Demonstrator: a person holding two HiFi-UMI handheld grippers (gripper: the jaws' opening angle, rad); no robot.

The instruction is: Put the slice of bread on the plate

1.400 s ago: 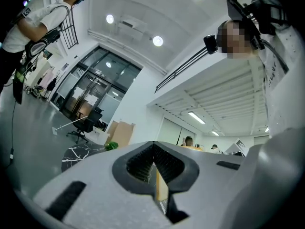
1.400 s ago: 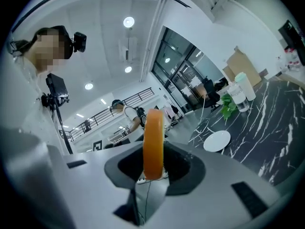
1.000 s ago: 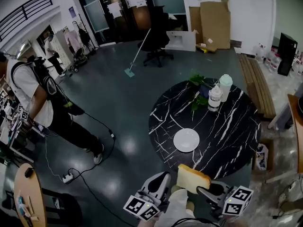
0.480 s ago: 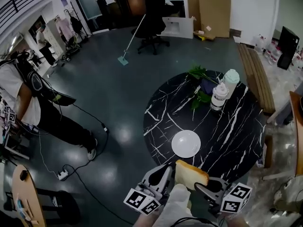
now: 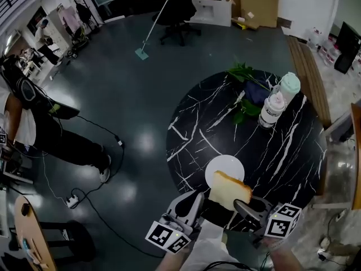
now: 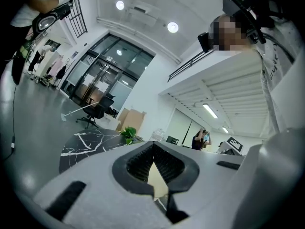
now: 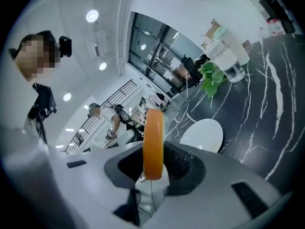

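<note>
Nearest me, my right gripper (image 5: 243, 206) is clamped on the slice of bread (image 5: 230, 189), pinching its lower edge so the slice stands up out of the jaws. My left gripper (image 5: 190, 205) sits just beside it with its tips drawn together. A pale wedge shows in its gap, and I cannot tell what that is.

Just past the bread lies the plate (image 5: 218, 168) on the black marble table (image 5: 282, 145). From my head the slice overlaps the plate's near rim, so the right hand is the one placed to carry it forward.

My right gripper's own view shows what my head cannot. There the bread (image 7: 153, 142) is edge-on, crust toward me, and the plate (image 7: 202, 135) sits ahead and to the right. I judge the slice must tip flat.
</note>
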